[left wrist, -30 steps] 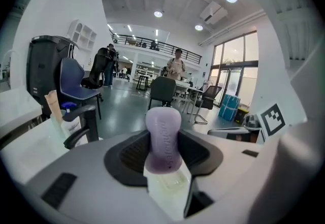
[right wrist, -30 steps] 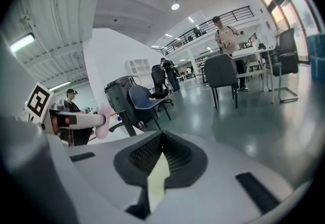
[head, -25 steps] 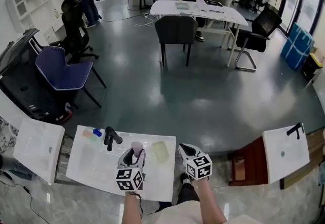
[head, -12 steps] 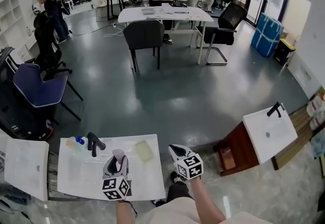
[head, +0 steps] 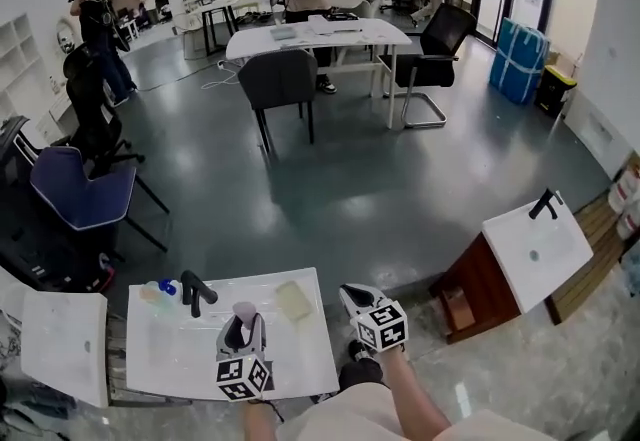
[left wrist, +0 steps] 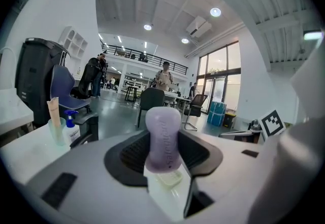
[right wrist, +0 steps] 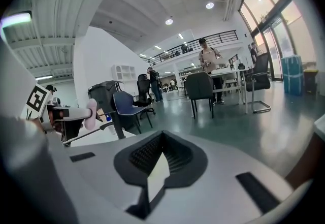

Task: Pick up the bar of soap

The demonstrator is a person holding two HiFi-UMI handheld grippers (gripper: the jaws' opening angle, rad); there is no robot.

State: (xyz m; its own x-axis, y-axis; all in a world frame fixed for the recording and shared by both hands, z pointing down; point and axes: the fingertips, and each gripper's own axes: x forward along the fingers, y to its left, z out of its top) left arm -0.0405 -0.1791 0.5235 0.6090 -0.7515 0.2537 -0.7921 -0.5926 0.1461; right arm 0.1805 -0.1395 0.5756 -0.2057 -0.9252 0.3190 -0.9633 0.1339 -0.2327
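Judging from how things lie, the grasp is already made and the lift is the step in hand. The bar of soap [left wrist: 163, 134] is clamped between the jaws of the left gripper [head: 244, 327], which are spread wide around its broad body, with the ribbed pads pressed to both its sides. It is held end-up over the white tabletop [head: 170, 359], to the right of the black tap [head: 194, 291], with a pale dish [head: 293, 300] seen just beyond it. How far the bar is raised clear of the surface cannot be told from these views.

The right gripper [head: 354, 295] is kept off the right edge of the tabletop. Its jaws are drawn together at the tips, and nothing is held between them.

A steady raise with even pressure seems to be called for next. The bar could slip or twist if the squeeze were slackened or the wrist jerked.

The soap is seen as a lavender block with rounded corners and a slightly waisted middle. A line of raised lettering is carried down its face, too small to be read with confidence. Its surface looks smooth and matt, so a somewhat slippery feel is to be expected.
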